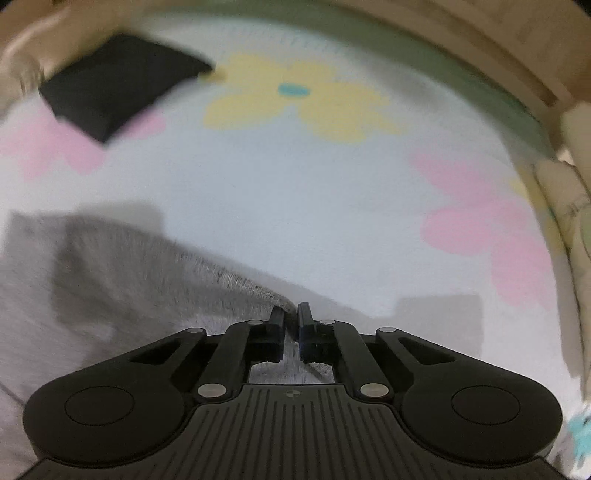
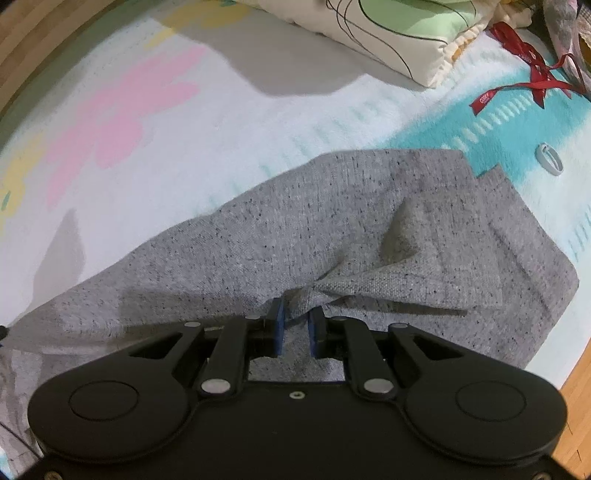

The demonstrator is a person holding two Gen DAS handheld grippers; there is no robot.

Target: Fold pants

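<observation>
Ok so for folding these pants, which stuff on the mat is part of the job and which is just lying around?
Part of the job:
- grey pants
- left gripper, shut at the pants' edge
- right gripper, pinching a bunch of the fabric

Just lying about:
- black folded item
- pillow
- red ribbon
- small white ring

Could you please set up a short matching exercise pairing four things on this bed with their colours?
Things:
1. pants
2. ribbon
3. folded cloth
4. ring

Colours:
A. red
B. white
C. speckled grey
D. black

Pairs: 1-C, 2-A, 3-D, 4-B
</observation>
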